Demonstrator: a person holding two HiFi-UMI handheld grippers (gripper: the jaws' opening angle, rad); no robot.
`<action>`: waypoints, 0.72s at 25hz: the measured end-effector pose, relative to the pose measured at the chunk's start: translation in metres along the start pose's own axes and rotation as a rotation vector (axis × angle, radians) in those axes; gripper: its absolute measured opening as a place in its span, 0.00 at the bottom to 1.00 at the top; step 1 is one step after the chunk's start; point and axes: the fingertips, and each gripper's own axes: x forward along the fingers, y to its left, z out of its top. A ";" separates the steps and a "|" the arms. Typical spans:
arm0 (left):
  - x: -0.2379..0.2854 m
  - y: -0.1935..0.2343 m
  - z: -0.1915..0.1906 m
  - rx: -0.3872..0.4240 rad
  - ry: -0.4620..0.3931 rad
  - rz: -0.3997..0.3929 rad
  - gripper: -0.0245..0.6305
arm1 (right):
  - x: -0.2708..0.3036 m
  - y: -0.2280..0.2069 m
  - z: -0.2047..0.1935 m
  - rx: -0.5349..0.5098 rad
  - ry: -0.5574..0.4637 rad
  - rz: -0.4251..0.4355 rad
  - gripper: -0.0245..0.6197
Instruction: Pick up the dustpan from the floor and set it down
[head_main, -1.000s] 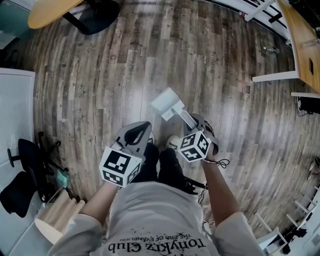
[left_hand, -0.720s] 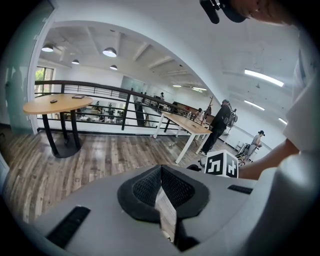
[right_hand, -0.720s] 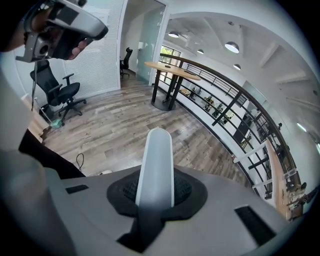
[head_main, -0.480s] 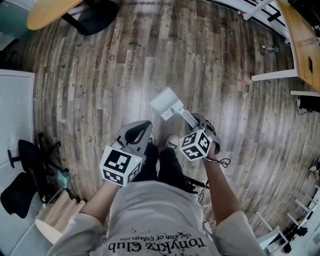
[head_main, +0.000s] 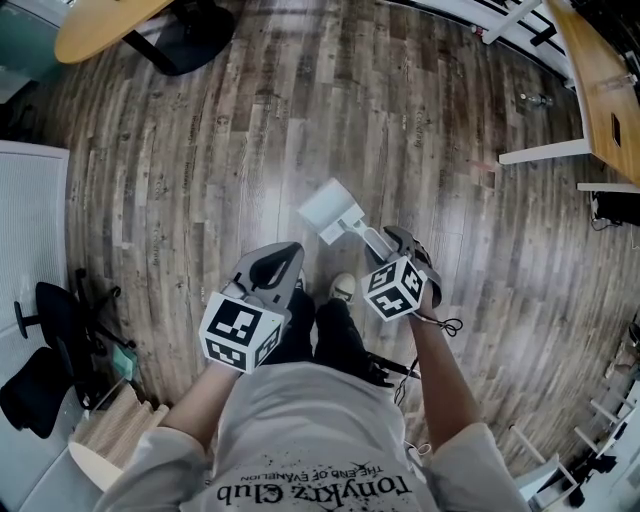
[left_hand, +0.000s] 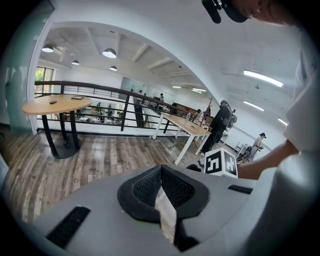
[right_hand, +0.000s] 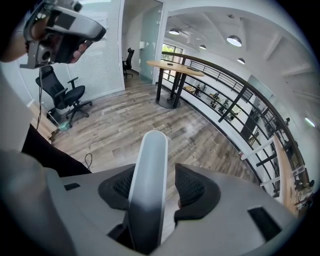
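Observation:
The white dustpan (head_main: 329, 209) rests on the wood floor in front of the person's feet in the head view, its handle (head_main: 368, 236) slanting back into my right gripper (head_main: 387, 240). That gripper's jaws are opening: in the right gripper view the grey-white handle (right_hand: 148, 180) stands between them, leaning on the left pad (right_hand: 120, 186), with a gap to the right pad (right_hand: 192, 186). My left gripper (head_main: 284, 256) hangs beside the left leg, shut with nothing in it; its black pads (left_hand: 175, 189) meet at the tip.
A round wooden table (head_main: 98, 26) stands far left, a black office chair (head_main: 52, 330) by the white partition (head_main: 30, 200) at left. A wooden desk (head_main: 600, 75) on white legs fills the right. A shoe (head_main: 343, 288) sits just behind the dustpan.
The right gripper has drawn back slightly along the handle, so more of the handle shows between pan and gripper. The left gripper has kept still.

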 end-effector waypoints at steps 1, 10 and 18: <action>0.000 -0.001 0.000 0.000 -0.002 -0.001 0.07 | -0.001 0.002 -0.001 0.006 -0.002 0.014 0.38; -0.004 -0.010 0.007 0.009 -0.016 -0.006 0.07 | -0.019 0.002 0.006 0.049 -0.046 0.059 0.41; -0.018 -0.016 0.012 0.029 -0.028 0.006 0.07 | -0.058 -0.005 0.018 0.142 -0.128 0.045 0.41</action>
